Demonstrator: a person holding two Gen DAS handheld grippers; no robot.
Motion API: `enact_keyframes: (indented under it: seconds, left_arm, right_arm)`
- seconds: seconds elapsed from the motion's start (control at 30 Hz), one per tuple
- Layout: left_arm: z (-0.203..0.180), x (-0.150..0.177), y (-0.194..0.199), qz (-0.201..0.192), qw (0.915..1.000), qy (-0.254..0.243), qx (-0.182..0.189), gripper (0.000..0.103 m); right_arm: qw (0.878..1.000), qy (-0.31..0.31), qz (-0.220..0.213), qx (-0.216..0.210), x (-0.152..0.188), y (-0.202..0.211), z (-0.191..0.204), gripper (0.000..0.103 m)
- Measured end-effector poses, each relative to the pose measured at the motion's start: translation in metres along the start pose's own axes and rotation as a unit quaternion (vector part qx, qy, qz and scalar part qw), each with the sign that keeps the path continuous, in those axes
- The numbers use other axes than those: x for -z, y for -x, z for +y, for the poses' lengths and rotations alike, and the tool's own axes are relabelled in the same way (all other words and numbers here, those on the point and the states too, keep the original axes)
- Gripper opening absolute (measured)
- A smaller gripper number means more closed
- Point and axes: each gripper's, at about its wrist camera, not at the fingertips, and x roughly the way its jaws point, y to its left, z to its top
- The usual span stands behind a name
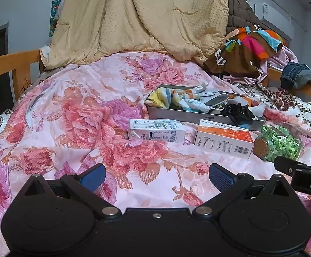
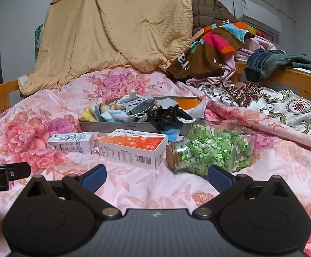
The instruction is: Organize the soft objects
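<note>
A grey tray (image 1: 176,112) (image 2: 112,126) lies on the floral bedspread and holds a heap of soft things: a striped cloth (image 1: 166,96) (image 2: 93,111), face masks (image 1: 211,100) (image 2: 134,107) and a black pouch (image 1: 239,111) (image 2: 166,115). My left gripper (image 1: 157,174) is open and empty, low over the bedspread, well short of the tray. My right gripper (image 2: 156,174) is open and empty, just in front of the jar. Its finger shows at the right edge of the left wrist view (image 1: 288,167).
In front of the tray lie a white carton (image 1: 155,131) (image 2: 70,142), an orange-and-white box (image 1: 224,138) (image 2: 134,147) and a corked glass jar of green bits (image 1: 279,142) (image 2: 209,150). A yellow quilt (image 1: 138,19), piled clothes (image 2: 215,42) and wooden bed rails (image 1: 10,68) surround the bed.
</note>
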Motion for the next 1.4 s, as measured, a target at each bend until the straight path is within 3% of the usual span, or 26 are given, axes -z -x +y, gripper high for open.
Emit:
enact_keyframes:
  seconds: [1.4]
  left_arm:
    - [0.0021, -0.0024, -0.0045, 0.000, 1.0000, 0.002, -0.005, 0.102]
  right_arm:
    - [1.000, 0.000, 0.005, -0.003, 0.0010, -0.0019, 0.0018, 0.103]
